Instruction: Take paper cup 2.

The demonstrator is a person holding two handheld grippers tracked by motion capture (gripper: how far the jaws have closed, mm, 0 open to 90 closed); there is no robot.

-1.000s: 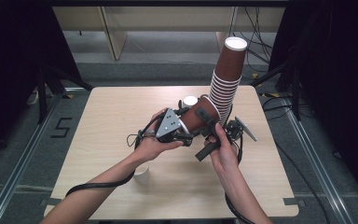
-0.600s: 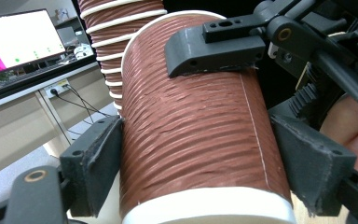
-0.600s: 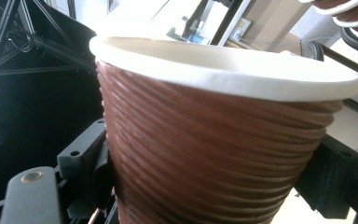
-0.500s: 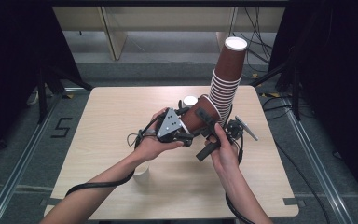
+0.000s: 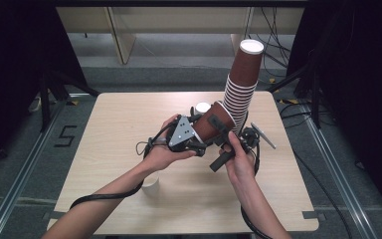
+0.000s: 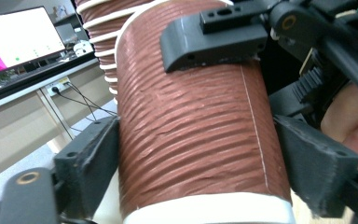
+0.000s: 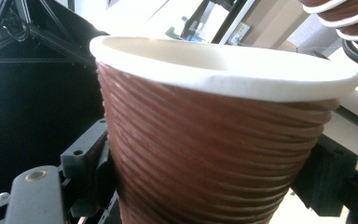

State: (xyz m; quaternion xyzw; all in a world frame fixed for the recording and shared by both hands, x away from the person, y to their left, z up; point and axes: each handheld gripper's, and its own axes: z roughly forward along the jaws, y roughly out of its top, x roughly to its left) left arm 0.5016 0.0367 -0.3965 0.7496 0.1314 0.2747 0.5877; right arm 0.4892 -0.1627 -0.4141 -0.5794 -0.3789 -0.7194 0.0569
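high view: over the table middle, both grippers grasp a brown cup beside the tall stack; another cup stands near.
left gripper view: left gripper jaws, just loosening, touch it.
right gripper view: right gripper, just tightening, clasps it. separation seems unfinished.

A light wooden table is seen. A tall stack of brown paper cups is stood near its far right corner. A small white cup is set near its near edge.
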